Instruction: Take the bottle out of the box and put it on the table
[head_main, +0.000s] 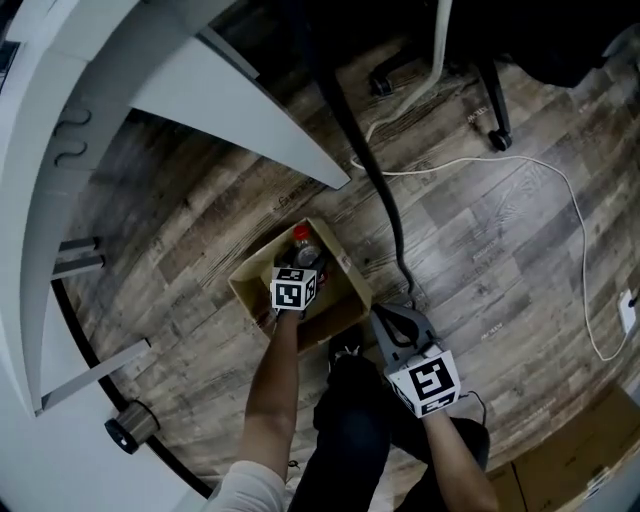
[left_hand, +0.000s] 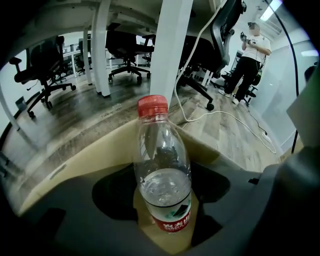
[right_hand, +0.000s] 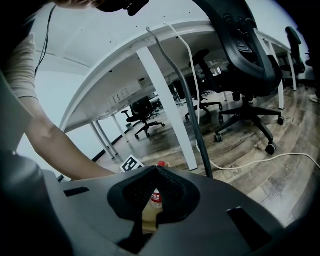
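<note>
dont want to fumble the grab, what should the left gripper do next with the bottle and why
Probably close the left gripper on the bottle: it stands upright in the box with its lower half between the open jaws, and the pads do not seem to touch it yet.

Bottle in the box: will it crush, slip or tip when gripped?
The bottle looks thin clear plastic, so a hard squeeze would probably dent it. Roughly half full, so likely light. Tall and narrow: a nudge near the red cap may tip it.
</note>
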